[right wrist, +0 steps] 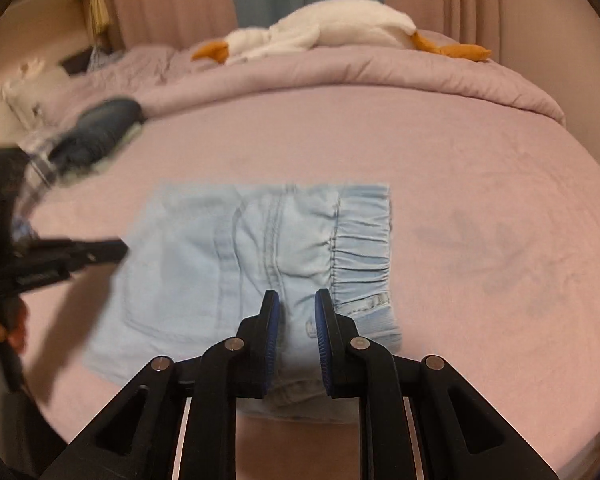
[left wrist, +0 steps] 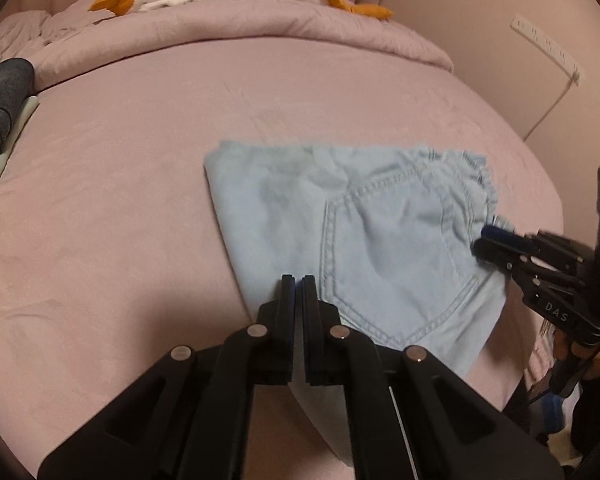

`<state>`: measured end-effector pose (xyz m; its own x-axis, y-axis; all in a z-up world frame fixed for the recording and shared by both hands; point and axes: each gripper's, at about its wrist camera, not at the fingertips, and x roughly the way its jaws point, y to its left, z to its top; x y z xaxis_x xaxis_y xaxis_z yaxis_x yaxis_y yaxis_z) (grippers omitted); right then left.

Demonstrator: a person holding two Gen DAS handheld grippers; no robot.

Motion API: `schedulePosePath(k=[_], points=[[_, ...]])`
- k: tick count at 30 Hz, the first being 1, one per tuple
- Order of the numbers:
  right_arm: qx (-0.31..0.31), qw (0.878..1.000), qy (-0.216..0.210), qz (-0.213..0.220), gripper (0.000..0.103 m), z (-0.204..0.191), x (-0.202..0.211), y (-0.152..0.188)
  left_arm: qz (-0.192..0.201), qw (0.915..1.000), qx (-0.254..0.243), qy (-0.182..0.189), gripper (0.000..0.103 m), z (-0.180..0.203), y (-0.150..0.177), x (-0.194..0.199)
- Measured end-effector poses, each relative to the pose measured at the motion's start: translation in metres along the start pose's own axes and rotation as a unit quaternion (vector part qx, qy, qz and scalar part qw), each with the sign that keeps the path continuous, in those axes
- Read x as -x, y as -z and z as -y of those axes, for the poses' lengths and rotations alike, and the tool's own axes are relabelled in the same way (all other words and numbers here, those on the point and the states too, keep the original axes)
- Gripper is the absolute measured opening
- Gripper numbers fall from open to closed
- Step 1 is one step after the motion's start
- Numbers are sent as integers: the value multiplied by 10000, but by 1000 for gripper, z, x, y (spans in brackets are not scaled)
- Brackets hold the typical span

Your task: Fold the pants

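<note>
Left wrist view first: the light blue pants (left wrist: 340, 216) lie folded into a compact rectangle on the pink bed (left wrist: 120, 200), back pocket facing up, gathered waistband at the right end. The left tool (left wrist: 298, 284) sits right at the near edge of the denim with its two fingers pressed together, fully closed, and no cloth visibly caught between them. Over on the right, the right tool (left wrist: 485, 242) reaches in from the side, its blue-padded tip just at the waistband edge, though this view can't say whether it touches. A hand (left wrist: 592, 354) grips its handle at the frame's edge.

Switching to the right wrist view: the right tool (right wrist: 297, 312) stands with a narrow gap between its blue pads (right wrist: 272, 320), and the denim shows through that gap. The pads don't appear to be pinching any fabric; the pants (right wrist: 240, 248) lie flat beneath them, elastic waistband to the right. The left tool (right wrist: 112, 250) comes in blurred from the left, its tip at the far-left edge of the fold.

Further back, a rumpled pink duvet (right wrist: 340, 76) runs across the bed, a white plush goose (right wrist: 320, 28) with orange beak and feet lies on it, and a dark folded garment (right wrist: 100, 128) rests near the bed's left side.
</note>
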<state>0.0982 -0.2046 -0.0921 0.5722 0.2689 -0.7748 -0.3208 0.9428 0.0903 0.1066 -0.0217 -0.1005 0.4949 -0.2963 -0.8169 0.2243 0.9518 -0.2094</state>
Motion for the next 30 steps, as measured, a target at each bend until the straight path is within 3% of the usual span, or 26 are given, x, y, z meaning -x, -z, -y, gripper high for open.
schedulePosePath(k=[4, 9, 14, 26, 30], points=[[311, 9992, 251, 4, 20, -12, -10, 2, -130, 9999, -10, -94, 3, 1, 2, -8], [78, 10000, -15, -49, 23, -4, -4, 0, -124, 9997, -32, -185, 3, 6, 2, -4], [-328, 9987, -343, 163, 23, 7, 9, -2, -78, 9999, -40, -109, 4, 14, 6, 5], [-259, 9986, -237, 408, 24, 8, 5, -26, -244, 9988, -371, -185, 7, 34, 12, -5], [-336, 9993, -120, -71, 24, 10, -22, -34, -321, 9989, -299, -152, 7, 32, 11, -11]])
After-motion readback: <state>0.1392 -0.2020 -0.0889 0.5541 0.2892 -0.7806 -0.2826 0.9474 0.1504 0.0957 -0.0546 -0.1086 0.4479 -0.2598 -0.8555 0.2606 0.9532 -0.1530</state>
